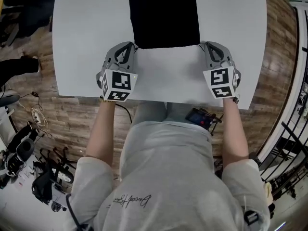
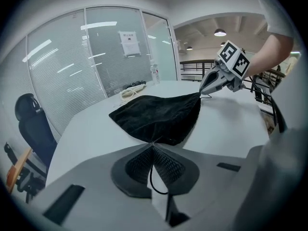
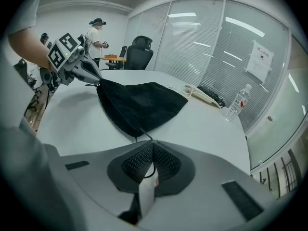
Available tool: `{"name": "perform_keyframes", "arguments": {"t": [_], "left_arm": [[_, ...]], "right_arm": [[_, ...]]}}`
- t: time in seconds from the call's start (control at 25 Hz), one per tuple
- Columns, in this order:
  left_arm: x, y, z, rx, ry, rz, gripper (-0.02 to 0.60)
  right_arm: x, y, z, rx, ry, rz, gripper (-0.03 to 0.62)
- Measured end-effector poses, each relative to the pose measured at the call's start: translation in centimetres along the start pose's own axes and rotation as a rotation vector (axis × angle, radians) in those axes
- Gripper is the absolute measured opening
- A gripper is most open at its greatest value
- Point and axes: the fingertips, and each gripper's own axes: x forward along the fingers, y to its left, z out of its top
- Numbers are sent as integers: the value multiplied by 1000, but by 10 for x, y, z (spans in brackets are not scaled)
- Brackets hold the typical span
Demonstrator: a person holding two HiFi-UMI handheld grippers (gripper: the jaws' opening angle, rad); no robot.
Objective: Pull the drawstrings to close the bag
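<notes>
Head view overhead, gripper views low, close — sharing bag (image 2: 154, 117)

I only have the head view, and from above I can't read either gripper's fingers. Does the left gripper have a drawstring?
Observer: Yes. In the left gripper view, the left gripper is shut on a thin black drawstring, and a small loop of it shows behind the fingers.
Operator: And the right side?
Observer: The right gripper is shut on a second black drawstring, which runs straight into the black fabric bag.
Operator: Is the bag's mouth lying flat?
Observer: It doesn't look so. The near edge appears raised off the white table, slung between the two grippers.
</notes>
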Motion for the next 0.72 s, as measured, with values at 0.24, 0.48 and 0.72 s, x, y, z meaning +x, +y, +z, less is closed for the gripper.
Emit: {"name": "perform_keyframes", "arguments": {"t": [0.24,0.48,0.72], "left_arm": [[-14,9,18,1,-30,59,11],[-30,19,34,-31,-74,122,11],[-47,24,49,-12,-98,177,12]], "right_arm": [[-15,-16,12,6,-28,-45,23],[-32,-30,19,37,-72,-127,23],[-52,-42,24,47,-100,-177,23]]}}
